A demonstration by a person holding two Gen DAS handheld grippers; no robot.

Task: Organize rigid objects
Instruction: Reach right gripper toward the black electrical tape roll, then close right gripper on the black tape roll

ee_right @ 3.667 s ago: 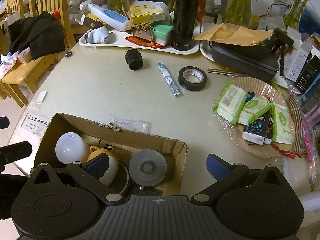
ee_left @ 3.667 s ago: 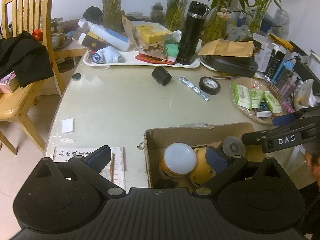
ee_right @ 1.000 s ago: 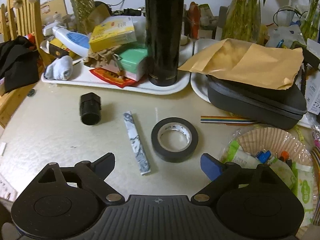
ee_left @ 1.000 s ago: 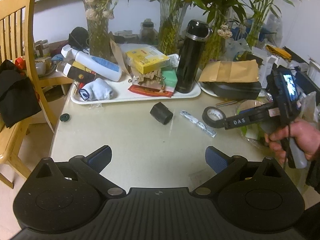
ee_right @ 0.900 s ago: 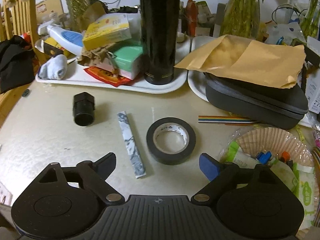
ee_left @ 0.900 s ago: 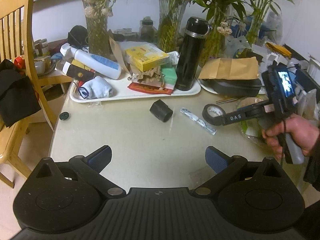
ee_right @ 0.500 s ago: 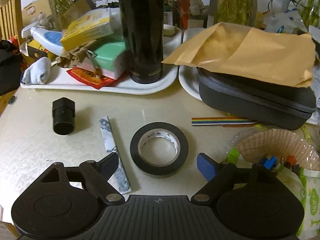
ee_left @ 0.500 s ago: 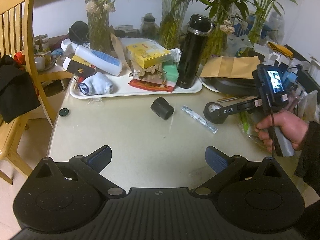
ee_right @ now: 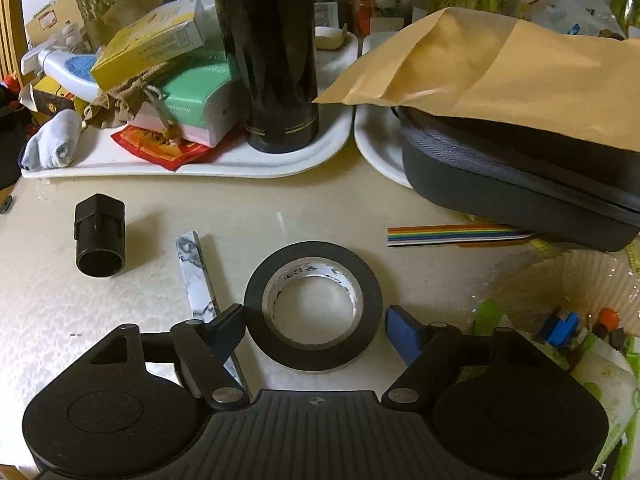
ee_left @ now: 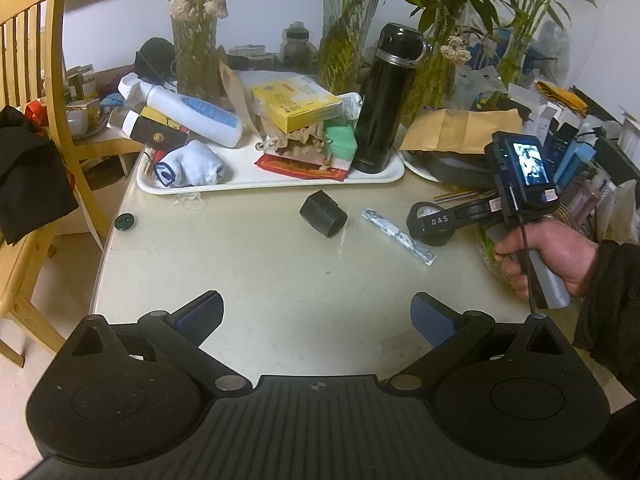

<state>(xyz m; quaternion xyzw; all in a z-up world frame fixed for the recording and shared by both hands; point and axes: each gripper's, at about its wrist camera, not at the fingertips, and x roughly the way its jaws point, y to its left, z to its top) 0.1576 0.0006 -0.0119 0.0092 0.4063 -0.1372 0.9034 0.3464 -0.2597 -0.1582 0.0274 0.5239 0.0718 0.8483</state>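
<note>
your right gripper (ee_right: 314, 326) jaws apart, closing round tape roll (ee_right: 313, 306) | left pad maybe touching | risk: marbled strip (ee_right: 199, 280) gets pinched too

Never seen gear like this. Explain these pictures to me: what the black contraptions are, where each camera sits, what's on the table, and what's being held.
No robot here: a person holds a two-finger gripper in each hand, each with a camera looking along its fingers.

The left view shows the left gripper open over the bare table, and the person's right hand holding the other tool.

The right view shows the right gripper low over a tape roll. Its jaws have just been closing, with the roll between them; the left pad looks at the roll's edge, the right one is still clear. Nothing is held yet.

Also on the table: a black cap, a marbled stick, a tray with a flask, and a dark case.
</note>
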